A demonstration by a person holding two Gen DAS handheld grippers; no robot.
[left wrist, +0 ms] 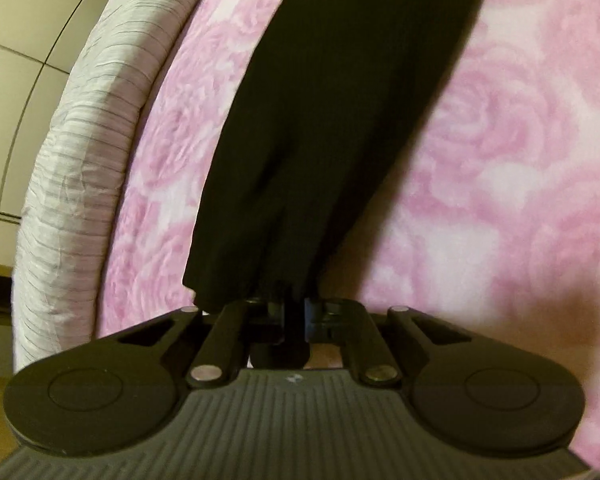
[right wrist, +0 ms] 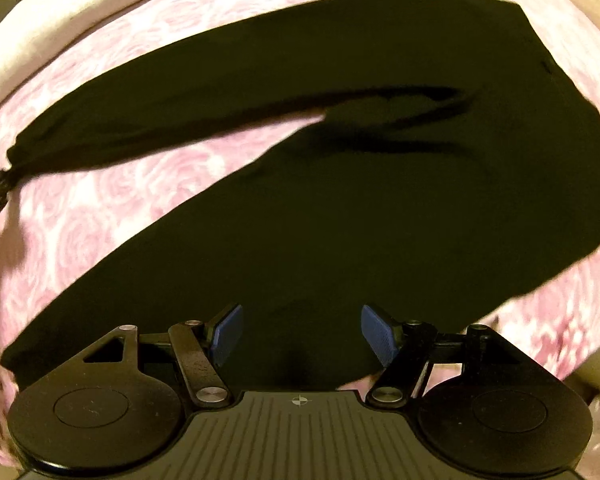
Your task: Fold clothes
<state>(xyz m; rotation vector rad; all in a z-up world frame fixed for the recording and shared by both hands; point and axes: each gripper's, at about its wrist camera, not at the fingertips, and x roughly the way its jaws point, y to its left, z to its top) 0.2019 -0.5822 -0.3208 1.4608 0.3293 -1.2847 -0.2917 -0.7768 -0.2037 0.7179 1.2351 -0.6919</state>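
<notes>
Bedspread: your pink rose-print bedspread covers the bed.
Trousers: black trousers lie spread on it, the two legs forked apart.
Left gripper: your left gripper is pinched tight on one leg's hem.
Right gripper: your right gripper hovers over the other leg, blue pads wide apart, gripping nothing.

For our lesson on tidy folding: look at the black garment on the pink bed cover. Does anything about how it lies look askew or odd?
Yes. The black garment lies unevenly on the pink rose cover: one leg is stretched away toward the left claw, which pinches its end, splitting from the other leg. Creases bunch where they meet. The right claw is open.
</notes>
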